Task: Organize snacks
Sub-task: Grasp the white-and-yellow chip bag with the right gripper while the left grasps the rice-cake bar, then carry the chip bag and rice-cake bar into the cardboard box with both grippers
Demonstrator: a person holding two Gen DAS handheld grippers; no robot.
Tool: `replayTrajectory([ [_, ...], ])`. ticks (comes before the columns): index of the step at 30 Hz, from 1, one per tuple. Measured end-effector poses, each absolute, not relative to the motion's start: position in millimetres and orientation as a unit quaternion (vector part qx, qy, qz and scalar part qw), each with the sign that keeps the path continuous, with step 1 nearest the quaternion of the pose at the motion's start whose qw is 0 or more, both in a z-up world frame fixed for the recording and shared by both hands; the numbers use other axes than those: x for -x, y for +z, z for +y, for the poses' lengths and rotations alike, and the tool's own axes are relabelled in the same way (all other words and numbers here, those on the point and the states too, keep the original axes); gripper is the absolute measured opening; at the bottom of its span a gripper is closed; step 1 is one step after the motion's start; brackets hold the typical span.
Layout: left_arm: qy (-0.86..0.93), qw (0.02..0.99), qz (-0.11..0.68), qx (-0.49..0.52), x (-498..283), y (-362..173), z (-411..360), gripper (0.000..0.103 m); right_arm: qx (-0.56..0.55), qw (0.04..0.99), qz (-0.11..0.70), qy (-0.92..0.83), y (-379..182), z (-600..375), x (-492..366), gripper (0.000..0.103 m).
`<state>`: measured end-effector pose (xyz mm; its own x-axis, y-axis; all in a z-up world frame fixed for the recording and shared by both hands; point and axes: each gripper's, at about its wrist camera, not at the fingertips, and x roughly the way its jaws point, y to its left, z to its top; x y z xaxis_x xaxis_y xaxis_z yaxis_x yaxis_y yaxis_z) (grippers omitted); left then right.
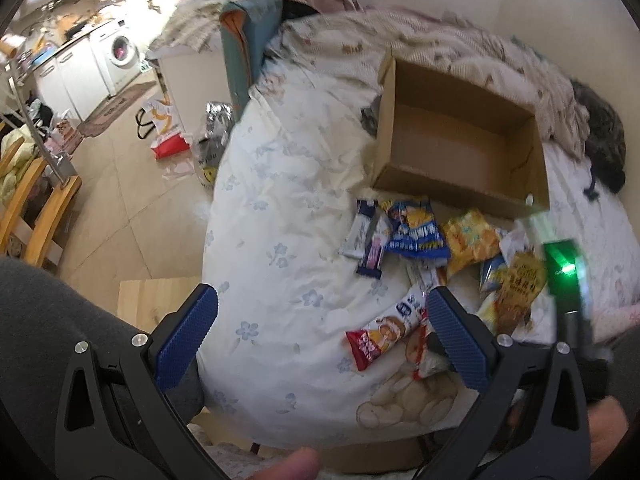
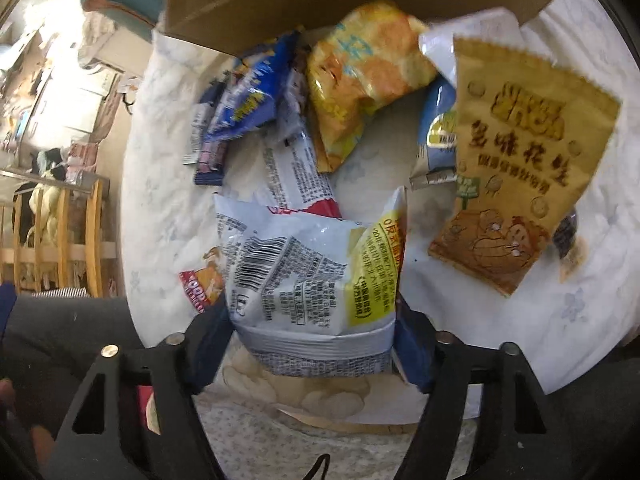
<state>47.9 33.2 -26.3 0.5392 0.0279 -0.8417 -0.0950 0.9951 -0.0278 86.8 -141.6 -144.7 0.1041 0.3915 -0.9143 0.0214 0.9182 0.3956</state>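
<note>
a bed with a white floral duvet holds a loose pile of snack packets, and an open, empty cardboard box sits just beyond them at the far side. the left gripper hovers over the near edge of the bed with its blue pads wide apart and nothing between them. the right gripper has a white packet standing between its pads, which sit against the packet's two sides; the jaws are partly closed and seem to hold it, though whether the grip is firm i cannot tell. the risks from here, as a judgement: the puffy white packet could slip or crumple if squeezed only at its lower seam, and lifting it may drag the red and white packet lying partly under it. the packets overlap, so one could slide off the bed's left edge. readable writing is scarce: the white packet shows a barcode and a yellow panel of small print, too blurred to read. the brown packet to the right carries large chinese characters. a yellow packet and a blue packet lie nearest the box, their labels blurred.
</note>
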Motion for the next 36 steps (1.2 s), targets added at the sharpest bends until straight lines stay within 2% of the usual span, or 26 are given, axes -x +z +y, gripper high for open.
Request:
replayTrajectory([
  [6,-0.010,0.837,0.547,-0.035,-64,-52,8,0.103,-0.187,0.739,0.631,0.142,-109,-170,-83,0.070],
  [11,-0.072,0.766,0.636,-0.066,-78,-96,-20,0.103,-0.204,0.749,0.614,0.139,-91,-209,-79,0.070],
  [19,-0.131,0.721,0.669,-0.122,-102,-139,-65,0.102,-0.237,0.756,0.597,0.125,-91,-230,-76,0.071],
  [20,-0.143,0.712,0.677,-0.124,-105,-145,-68,0.100,-0.243,0.757,0.594,0.124,-89,-234,-75,0.071],
  [21,-0.150,0.702,0.684,-0.134,-107,-153,-70,0.090,-0.245,0.758,0.592,0.123,-89,-236,-73,0.071],
  [23,-0.139,0.695,0.689,-0.148,-110,-165,-70,0.083,-0.247,0.759,0.590,0.121,-90,-236,-69,0.071],
  [29,-0.125,0.688,0.699,-0.150,-124,-185,-70,0.082,-0.251,0.760,0.587,0.120,-91,-239,-68,0.071],
  [31,-0.129,0.687,0.702,-0.136,-124,-187,-69,0.068,-0.248,0.761,0.586,0.120,-90,-240,-69,0.071],
  [32,-0.132,0.686,0.703,-0.130,-124,-187,-68,0.058,-0.249,0.761,0.587,0.121,-91,-239,-69,0.071],
  [33,-0.133,0.689,0.701,-0.128,-126,-188,-63,0.040,-0.249,0.760,0.588,0.122,-91,-238,-69,0.071],
  [35,-0.134,0.695,0.696,-0.120,-122,-181,-60,0.030,-0.250,0.759,0.589,0.121,-92,-237,-70,0.071],
  [36,-0.136,0.696,0.696,-0.113,-123,-177,-56,0.027,-0.251,0.759,0.588,0.122,-92,-237,-70,0.071],
])
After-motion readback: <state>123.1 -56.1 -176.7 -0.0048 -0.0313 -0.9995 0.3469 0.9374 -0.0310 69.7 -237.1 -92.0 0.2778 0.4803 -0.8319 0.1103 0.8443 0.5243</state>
